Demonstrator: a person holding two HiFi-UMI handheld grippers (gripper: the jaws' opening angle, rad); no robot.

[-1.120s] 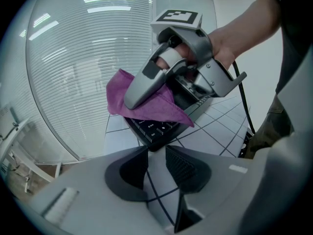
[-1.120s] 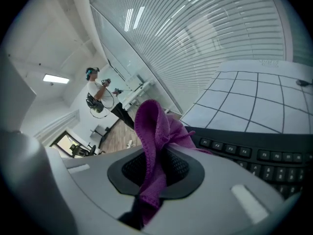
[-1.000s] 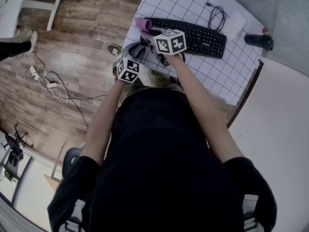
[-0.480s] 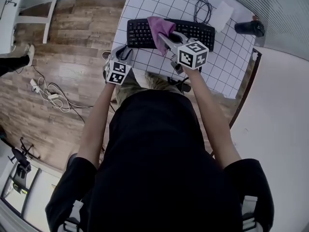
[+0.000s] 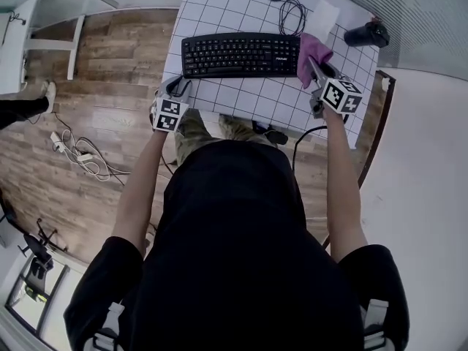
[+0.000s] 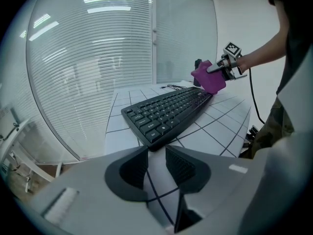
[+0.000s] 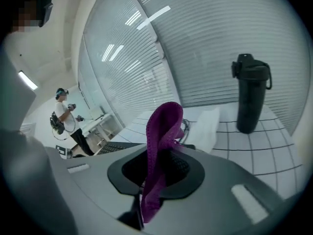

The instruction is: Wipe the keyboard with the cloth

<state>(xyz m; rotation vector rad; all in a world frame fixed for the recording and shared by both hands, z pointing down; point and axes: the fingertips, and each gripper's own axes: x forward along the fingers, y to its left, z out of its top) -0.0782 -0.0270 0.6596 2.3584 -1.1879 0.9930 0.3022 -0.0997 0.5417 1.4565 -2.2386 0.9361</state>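
One purple cloth (image 5: 313,50) hangs pinched in the right claw (image 5: 316,64), its jaws closed on the folded fabric, at the 3 o'clock end of the single black keyboard (image 5: 241,55), which lies across a white gridded desk (image 5: 248,97). Whether the cloth touches the keys cannot be told. The left claw (image 5: 178,88), one of two held by a person in a black shirt, hovers at the desk's 8 o'clock corner, just off the keyboard's left end, with its jaws a narrow gap apart and nothing between them. Behind the keyboard, at 12 o'clock from its right end, lies one black coiled cable (image 5: 292,9) beside one white sheet (image 5: 324,17). One black bottle (image 5: 365,34) stands at the cloth's 2 o'clock.
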